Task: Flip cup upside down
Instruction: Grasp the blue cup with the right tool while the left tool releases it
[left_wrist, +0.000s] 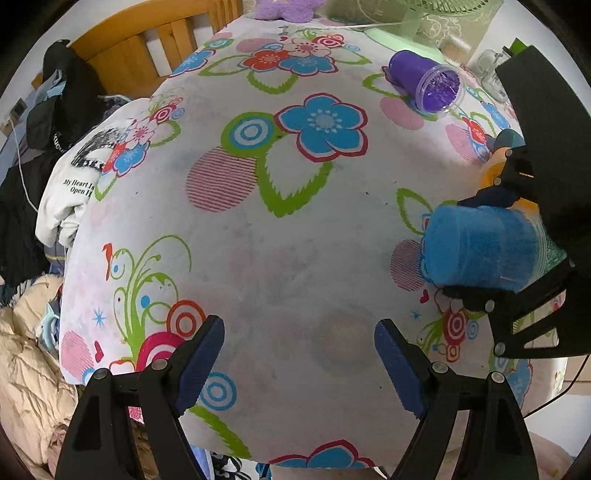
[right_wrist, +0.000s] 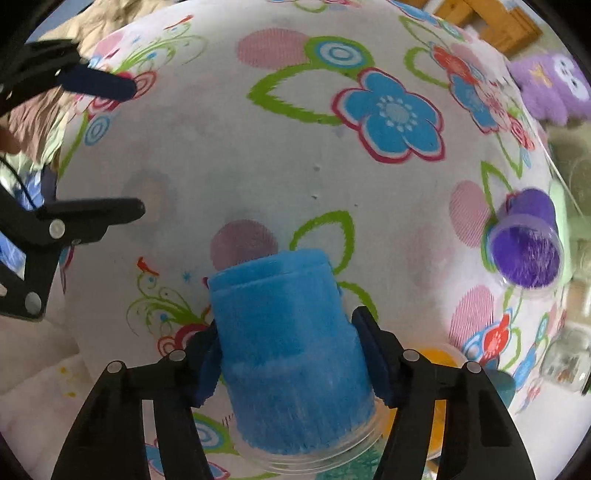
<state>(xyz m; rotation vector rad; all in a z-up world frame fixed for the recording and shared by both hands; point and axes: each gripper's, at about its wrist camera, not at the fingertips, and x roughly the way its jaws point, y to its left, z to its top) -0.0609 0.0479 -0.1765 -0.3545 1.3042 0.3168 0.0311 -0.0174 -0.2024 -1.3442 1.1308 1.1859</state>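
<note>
Right gripper (right_wrist: 286, 354) has the blue cup (right_wrist: 291, 354) clamped, 1 finger on each side of its fuzzy body, and it's off the floral tablecloth (right_wrist: 258, 155), held out in the air. In the left wrist view the cup (left_wrist: 484, 247) lies roughly sideways, base pointing away from the gripper, clear rim back toward the gripper body (so the turn looks about halfway, by my reading). The left gripper (left_wrist: 299, 365) hangs nearby with its 2 fingers spread wide, nothing between them. A purple cup (left_wrist: 424, 79) lies tipped over well apart, near the far edge. Next move, I'd say: roll the wrist on until the rim faces down, lower it flat to the cloth, then ease the grip open without nudging the cup over.
</note>
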